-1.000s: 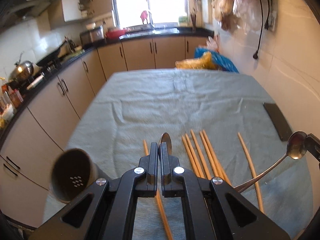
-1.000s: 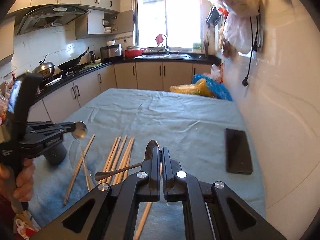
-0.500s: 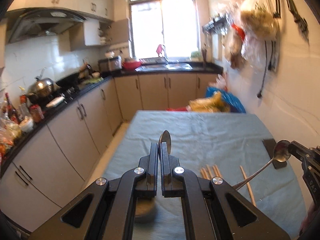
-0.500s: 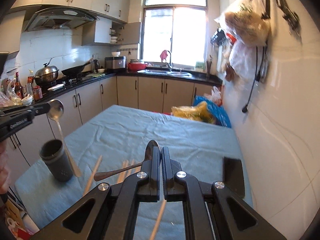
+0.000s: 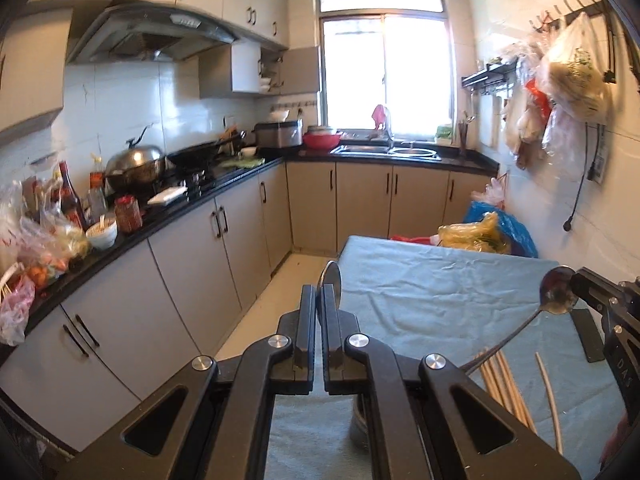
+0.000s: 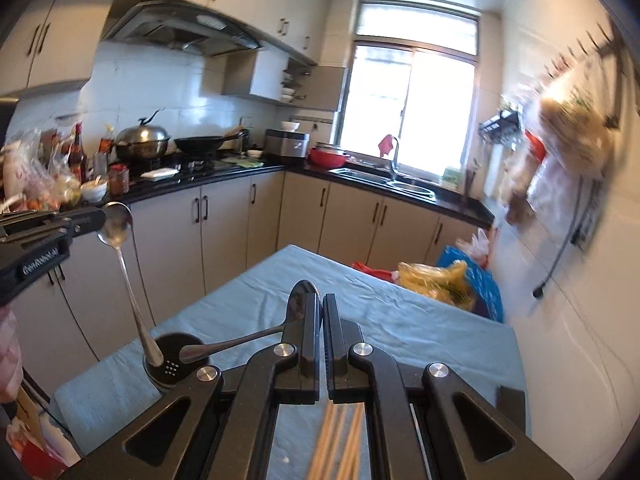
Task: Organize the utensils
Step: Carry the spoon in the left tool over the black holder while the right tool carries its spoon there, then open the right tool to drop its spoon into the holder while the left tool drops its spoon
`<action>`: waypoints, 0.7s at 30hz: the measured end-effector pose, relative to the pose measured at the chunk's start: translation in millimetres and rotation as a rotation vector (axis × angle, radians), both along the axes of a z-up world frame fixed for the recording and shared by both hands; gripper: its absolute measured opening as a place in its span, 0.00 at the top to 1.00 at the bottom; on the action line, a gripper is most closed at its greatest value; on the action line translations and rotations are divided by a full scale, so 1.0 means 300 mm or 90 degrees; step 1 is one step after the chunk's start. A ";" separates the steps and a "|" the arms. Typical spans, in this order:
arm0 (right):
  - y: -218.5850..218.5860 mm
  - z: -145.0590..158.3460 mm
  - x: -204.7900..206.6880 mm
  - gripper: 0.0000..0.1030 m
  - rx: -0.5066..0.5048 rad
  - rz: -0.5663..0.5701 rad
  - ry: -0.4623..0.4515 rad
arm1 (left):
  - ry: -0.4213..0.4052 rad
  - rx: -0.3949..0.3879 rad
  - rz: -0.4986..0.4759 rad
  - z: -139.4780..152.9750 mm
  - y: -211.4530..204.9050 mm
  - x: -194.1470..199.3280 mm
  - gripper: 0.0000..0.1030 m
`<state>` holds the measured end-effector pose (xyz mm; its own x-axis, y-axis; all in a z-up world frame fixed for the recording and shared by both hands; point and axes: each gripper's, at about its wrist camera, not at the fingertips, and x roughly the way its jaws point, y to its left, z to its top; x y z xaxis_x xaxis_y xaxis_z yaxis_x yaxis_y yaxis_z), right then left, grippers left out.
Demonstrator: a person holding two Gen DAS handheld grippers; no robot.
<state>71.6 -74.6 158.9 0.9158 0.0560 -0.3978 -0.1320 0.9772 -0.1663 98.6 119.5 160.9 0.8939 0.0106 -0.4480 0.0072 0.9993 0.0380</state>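
- Above the blue-covered surface (image 5: 420, 280), the left tongs (image 5: 319, 300) are clamped tight on a metal spoon (image 5: 330, 280), whose bowl stands on edge just past the tips at 12 o'clock.
- From the right wrist view, those left tongs (image 6: 102, 216) come in at 9 o'clock with the spoon (image 6: 120, 240) gripped at its bowl; its handle hangs down to 7 o'clock, with the end over the mouth of the dark cup (image 6: 172, 364).
- Right tongs (image 6: 321, 312) are likewise closed hard on a second spoon (image 6: 298, 304), bowl pinched between the pads, handle sticking out toward 8 o'clock with its end above the same cup.
- From the left wrist view, the right tongs (image 5: 576, 280) sit at 3 o'clock, the second spoon (image 5: 558, 290) held by the bowl and its handle slanting down to 7 o'clock.
- Wooden chopsticks (image 5: 504, 384) lie in a loose bundle on the cloth at 4 o'clock, one more chopstick (image 5: 548, 396) lying apart to their right.
- Dark flat phone (image 5: 588, 336) rests on the cloth near the wall edge, at 3 o'clock.
- The cup stands at the near left corner of the surface, holes visible in its bottom.
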 end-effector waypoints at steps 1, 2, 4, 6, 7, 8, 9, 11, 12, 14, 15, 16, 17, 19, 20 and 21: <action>0.040 -0.008 0.021 0.98 -0.019 0.003 0.002 | 0.007 0.000 0.005 -0.018 0.006 0.014 0.98; 0.066 -0.018 0.035 0.98 -0.030 0.006 0.007 | 0.018 -0.001 0.003 -0.035 0.013 0.027 0.98; 0.107 -0.043 0.061 0.98 -0.049 0.012 0.020 | 0.038 -0.007 -0.004 -0.072 0.017 0.058 0.98; 0.137 -0.074 0.078 0.98 -0.079 0.012 0.024 | 0.049 0.000 -0.006 -0.107 0.013 0.084 0.98; 0.160 -0.094 0.090 0.98 -0.103 0.012 0.027 | 0.054 0.001 -0.011 -0.123 0.009 0.094 0.97; 0.168 -0.103 0.092 0.98 -0.110 0.014 0.030 | 0.057 0.003 -0.009 -0.135 0.006 0.101 0.97; 0.186 -0.119 0.101 0.98 -0.120 0.020 0.036 | 0.064 0.004 -0.009 -0.152 0.006 0.110 0.97; 0.216 -0.149 0.112 0.98 -0.147 0.025 0.042 | 0.075 -0.003 -0.020 -0.174 0.005 0.126 0.97; 0.220 -0.161 0.111 0.98 -0.156 0.025 0.043 | 0.081 -0.005 -0.022 -0.185 0.008 0.133 0.97; 0.235 -0.190 0.129 0.98 -0.166 0.031 0.056 | 0.089 -0.012 -0.022 -0.202 0.010 0.145 0.97; 0.242 -0.206 0.139 0.98 -0.168 0.035 0.063 | 0.092 -0.014 -0.025 -0.208 0.011 0.147 0.97; 0.248 -0.215 0.142 0.98 -0.170 0.038 0.067 | 0.094 -0.016 -0.028 -0.213 0.013 0.147 0.97; 0.252 -0.221 0.146 0.98 -0.169 0.040 0.070 | 0.095 -0.017 -0.029 -0.217 0.010 0.150 0.96; 0.249 -0.230 0.164 0.98 -0.152 0.046 0.086 | 0.098 -0.016 -0.030 -0.223 0.005 0.152 0.96; 0.242 -0.232 0.168 0.98 -0.142 0.049 0.090 | 0.100 -0.018 -0.034 -0.224 0.002 0.150 0.96; 0.237 -0.235 0.170 0.98 -0.130 0.052 0.096 | 0.101 -0.021 -0.038 -0.223 0.003 0.151 0.96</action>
<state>122.7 -3.6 88.3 0.8415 0.0310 -0.5394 -0.2464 0.9105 -0.3321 143.9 120.5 93.9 0.8109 -0.0573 -0.5824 0.0694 0.9976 -0.0016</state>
